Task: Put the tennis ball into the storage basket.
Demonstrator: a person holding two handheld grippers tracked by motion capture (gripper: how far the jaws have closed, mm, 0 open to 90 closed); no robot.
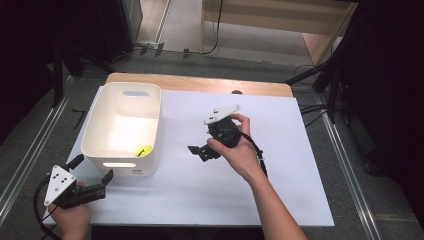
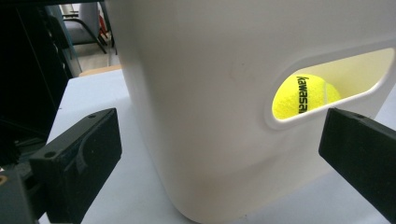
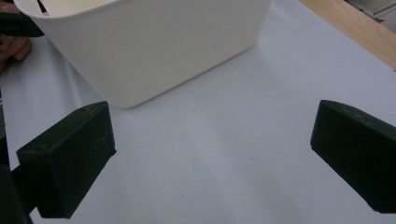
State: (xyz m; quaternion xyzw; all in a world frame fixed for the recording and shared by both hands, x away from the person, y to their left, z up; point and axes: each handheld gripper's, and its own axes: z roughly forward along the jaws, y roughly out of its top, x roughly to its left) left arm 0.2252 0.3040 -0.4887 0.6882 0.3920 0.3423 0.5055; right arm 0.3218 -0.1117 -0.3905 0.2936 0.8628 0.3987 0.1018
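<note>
A white plastic bin (image 1: 122, 107) stands on the left of the white table (image 1: 225, 195). Inside it, near the front right corner, lies a yellow tennis ball (image 1: 144, 151). The ball (image 2: 303, 95) shows through the handle slot in the bin wall (image 2: 201, 107), with black lettering on it. My left gripper (image 1: 92, 169) is open at the bin's front left corner, one jaw on each side of that corner, not touching it. My right gripper (image 1: 200, 151) is open over the middle of the table, right of the bin (image 3: 154, 46), with nothing between its jaws (image 3: 210, 158).
A strip of wooden tabletop (image 1: 200, 83) shows along the far edge. Grey floor with metal rails (image 1: 30, 150) runs down the left side. Black stand legs and cables (image 1: 320, 80) are beyond the table's right rear corner.
</note>
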